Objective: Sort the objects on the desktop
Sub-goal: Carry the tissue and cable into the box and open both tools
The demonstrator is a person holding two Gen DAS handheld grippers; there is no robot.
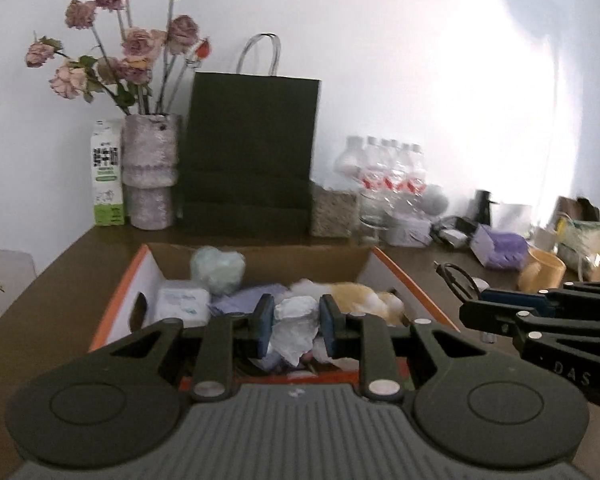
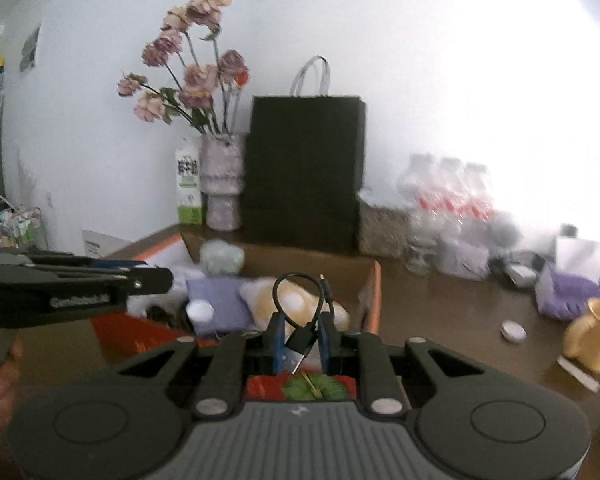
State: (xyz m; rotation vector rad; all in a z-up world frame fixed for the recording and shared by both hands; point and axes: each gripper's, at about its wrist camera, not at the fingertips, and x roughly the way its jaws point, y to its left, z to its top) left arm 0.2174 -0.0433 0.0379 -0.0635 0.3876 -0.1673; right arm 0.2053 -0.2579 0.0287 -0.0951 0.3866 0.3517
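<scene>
My left gripper (image 1: 296, 322) is shut on a crumpled white tissue (image 1: 296, 318) and holds it over the near end of an open cardboard box (image 1: 260, 258) with orange edges. The box holds a pale green heart-shaped thing (image 1: 218, 270), a tissue pack (image 1: 182, 305), a purple cloth (image 1: 240, 302) and an orange-and-white plush toy (image 1: 364, 298). My right gripper (image 2: 302, 340) is shut on a short black USB cable (image 2: 300, 312), its loop standing up, near the box's right wall (image 2: 370, 300). The right gripper also shows at the right of the left wrist view (image 1: 484, 310).
On the brown desk behind the box stand a dark paper bag (image 1: 252, 152), a vase of dried roses (image 1: 150, 172), a milk carton (image 1: 107, 172) and water bottles (image 1: 384, 176). At right lie a purple packet (image 2: 568, 292), a yellow mug (image 2: 592, 336) and a small white cap (image 2: 513, 331).
</scene>
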